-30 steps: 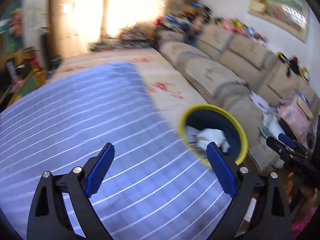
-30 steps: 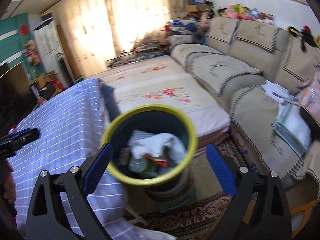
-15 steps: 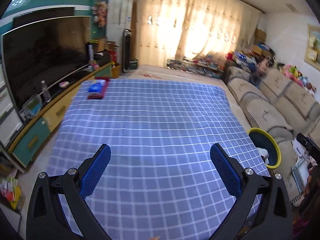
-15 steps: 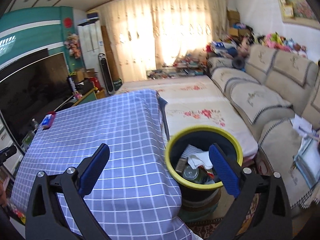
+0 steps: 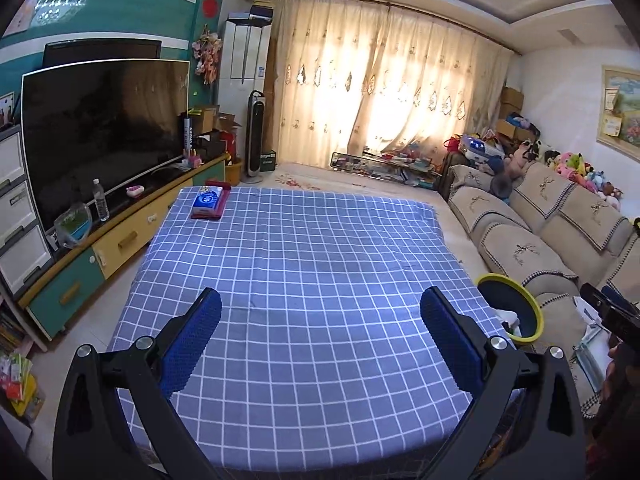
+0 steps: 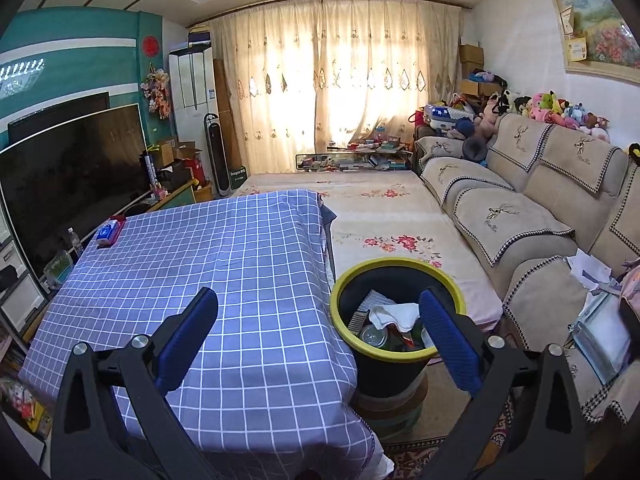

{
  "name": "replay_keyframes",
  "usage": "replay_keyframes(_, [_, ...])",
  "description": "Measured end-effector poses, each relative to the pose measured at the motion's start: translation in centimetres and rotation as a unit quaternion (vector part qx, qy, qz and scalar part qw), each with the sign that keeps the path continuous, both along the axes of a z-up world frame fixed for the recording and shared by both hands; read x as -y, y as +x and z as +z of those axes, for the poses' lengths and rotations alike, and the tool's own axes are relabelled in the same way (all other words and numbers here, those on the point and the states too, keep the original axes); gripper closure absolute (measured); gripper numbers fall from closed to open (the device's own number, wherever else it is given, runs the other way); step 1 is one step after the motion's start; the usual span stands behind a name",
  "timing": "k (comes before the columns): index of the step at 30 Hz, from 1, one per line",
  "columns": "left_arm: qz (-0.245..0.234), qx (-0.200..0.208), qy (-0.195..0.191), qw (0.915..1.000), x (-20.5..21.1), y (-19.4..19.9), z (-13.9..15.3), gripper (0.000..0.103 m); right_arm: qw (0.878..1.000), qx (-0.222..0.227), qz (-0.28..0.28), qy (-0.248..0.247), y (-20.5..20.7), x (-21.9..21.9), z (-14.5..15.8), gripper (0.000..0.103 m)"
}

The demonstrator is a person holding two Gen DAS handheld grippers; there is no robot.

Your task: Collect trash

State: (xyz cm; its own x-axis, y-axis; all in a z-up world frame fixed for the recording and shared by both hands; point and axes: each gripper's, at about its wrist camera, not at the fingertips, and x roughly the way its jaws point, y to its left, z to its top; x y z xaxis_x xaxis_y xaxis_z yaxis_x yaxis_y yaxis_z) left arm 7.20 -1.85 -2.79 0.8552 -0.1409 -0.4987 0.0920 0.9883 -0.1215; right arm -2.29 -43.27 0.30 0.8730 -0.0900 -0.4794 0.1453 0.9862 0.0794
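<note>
A dark bin with a yellow rim (image 6: 400,276) stands on the floor to the right of the table, and it also shows in the left wrist view (image 5: 534,312). It holds white crumpled paper (image 6: 394,314), a can and other trash. My left gripper (image 5: 320,328) is open and empty, high above the near part of the blue checked tablecloth (image 5: 304,264). My right gripper (image 6: 320,328) is open and empty, raised above the table's right edge, with the bin just beyond its right finger. A blue tissue pack (image 5: 206,200) lies on a dark red item at the table's far left corner.
A large TV (image 5: 104,136) stands on a low cabinet (image 5: 120,240) along the left. A beige sofa (image 6: 520,216) runs along the right, with papers (image 6: 592,272) on its near seat. A floral mat (image 6: 380,216) lies between table and sofa. The right gripper's tip (image 5: 608,308) shows at the right of the left wrist view.
Both grippers have pulled back and up from the bin. The left one swung left from the bin to face the whole table. Both stayed open.
</note>
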Motion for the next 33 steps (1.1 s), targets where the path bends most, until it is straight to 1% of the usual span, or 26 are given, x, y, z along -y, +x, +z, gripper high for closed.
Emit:
replay_keyframes(5, [-0.003,0.013,0.012,0.9998,1.2,-1.4,0.5,0.005,1.0,0.002,0.002,0.01,-0.9,0.3,0.0,0.007])
replay_keyframes(13, [-0.012,0.022,0.009,0.9996,1.7,-2.6,1.3,0.005,1.0,0.006,0.0,0.019,-1.2,0.5,0.2,0.007])
replay_keyframes(33, [-0.016,0.024,0.007,0.9996,1.7,-2.4,1.2,0.005,1.0,0.008,0.001,0.02,-1.1,0.3,0.5,0.007])
